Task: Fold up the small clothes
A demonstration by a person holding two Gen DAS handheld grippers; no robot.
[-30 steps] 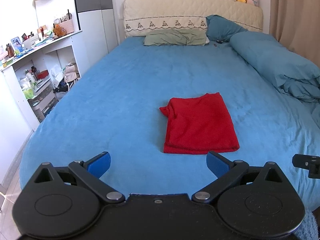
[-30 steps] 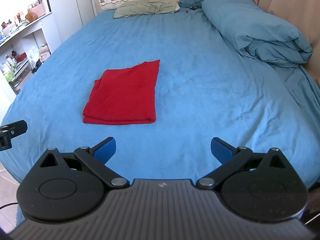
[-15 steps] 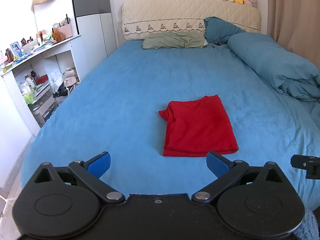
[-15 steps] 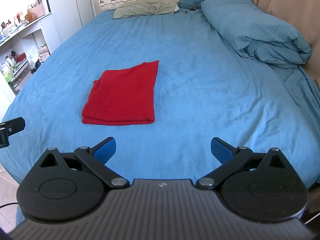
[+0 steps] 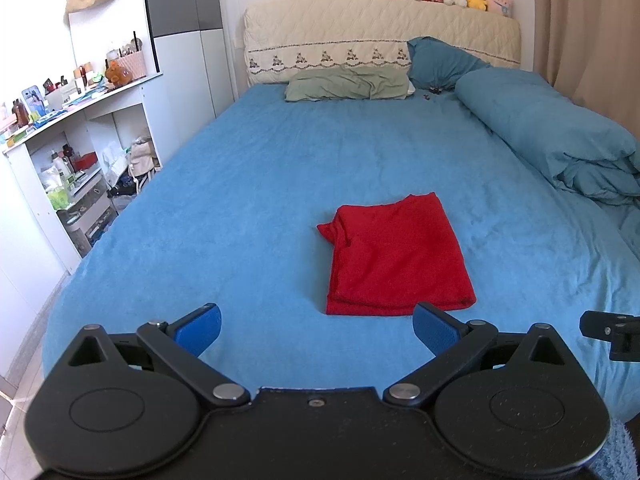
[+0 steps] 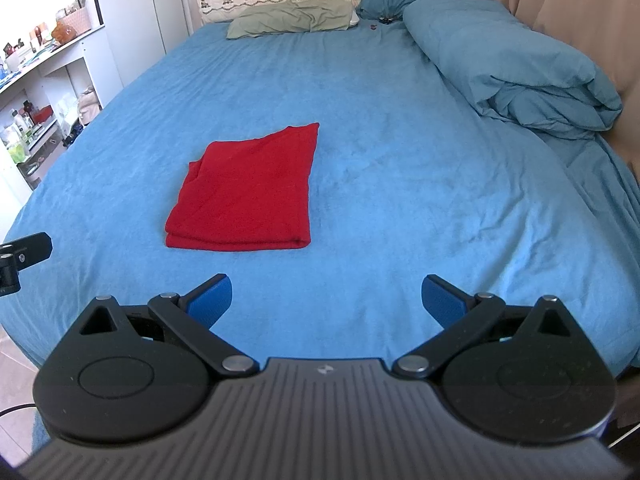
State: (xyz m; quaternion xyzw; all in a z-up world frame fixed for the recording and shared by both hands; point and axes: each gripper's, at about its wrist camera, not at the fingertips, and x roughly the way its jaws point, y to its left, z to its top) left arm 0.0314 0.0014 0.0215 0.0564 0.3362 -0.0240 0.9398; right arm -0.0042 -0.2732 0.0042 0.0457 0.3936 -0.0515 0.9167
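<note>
In the left wrist view, the left gripper (image 5: pixel 316 326) is seen with its blue pads spread wide and nothing between them, held above the near edge of the bed (image 5: pixel 248 208). The red garment (image 5: pixel 398 258) lies flat on the blue sheet at about one o'clock from the gripper, already folded into a rough rectangle, with a small bunched corner sticking out at its ten o'clock side and stacked layers showing along its near edge. A green pillow (image 5: pixel 348 86) and a rolled blue duvet (image 5: pixel 560 140) lie well apart from it, at twelve and two o'clock. In the right wrist view, the right gripper (image 6: pixel 326 296) is likewise spread and empty, and the red garment (image 6: pixel 248 196) lies at about eleven o'clock from it, apart from both pads. The cloth is judged to be light, soft and limp, so it would sag and unfold if lifted by a single layer. A hold is best taken at the two near corners, with all layers pinched together, or at the loose bunched corner if it is to be tucked in. Little force should be needed, and the fuzzy sheet may drag on the fabric.
</note>
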